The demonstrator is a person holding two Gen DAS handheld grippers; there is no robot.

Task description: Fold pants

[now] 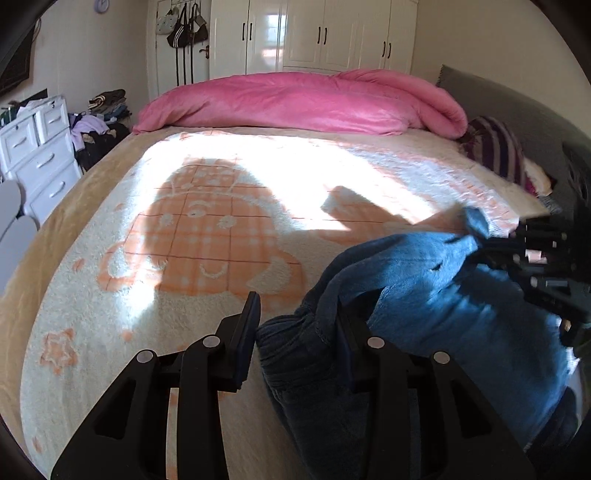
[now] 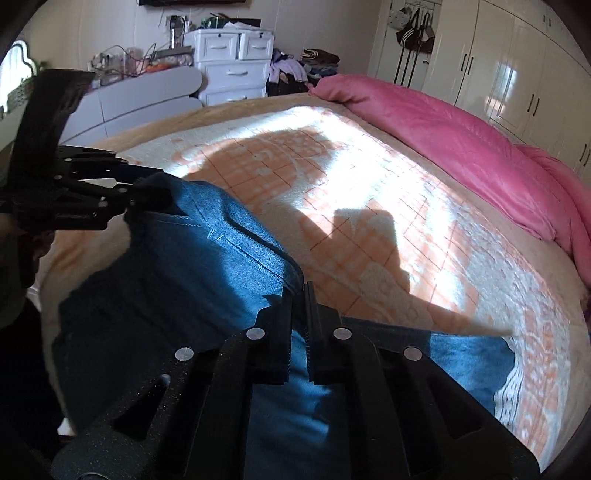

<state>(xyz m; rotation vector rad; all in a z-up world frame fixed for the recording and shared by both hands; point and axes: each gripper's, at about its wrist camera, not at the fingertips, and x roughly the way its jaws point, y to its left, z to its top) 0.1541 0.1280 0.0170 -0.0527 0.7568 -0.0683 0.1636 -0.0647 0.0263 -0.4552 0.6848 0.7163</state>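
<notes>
Gripping a thick bunched fold of blue pants at the near edge of the bed, left gripper with jaws part-way apart, cloth wedged against the right-hand pad while the left-hand pad stands clear of it. Pinched nearly shut, right gripper clamping a thin seam edge of the same pants, denim spilling beneath and to both sides of its fingers. Stretched between the two grippers, the garment's upper edge raised off the covers, the rest draped down over the near side of the cream and orange blanket. Lying across the far side of the bed, a rolled pink duvet. Standing beyond that, white wardrobe doors, a white drawer unit, and bags hanging on a door.
</notes>
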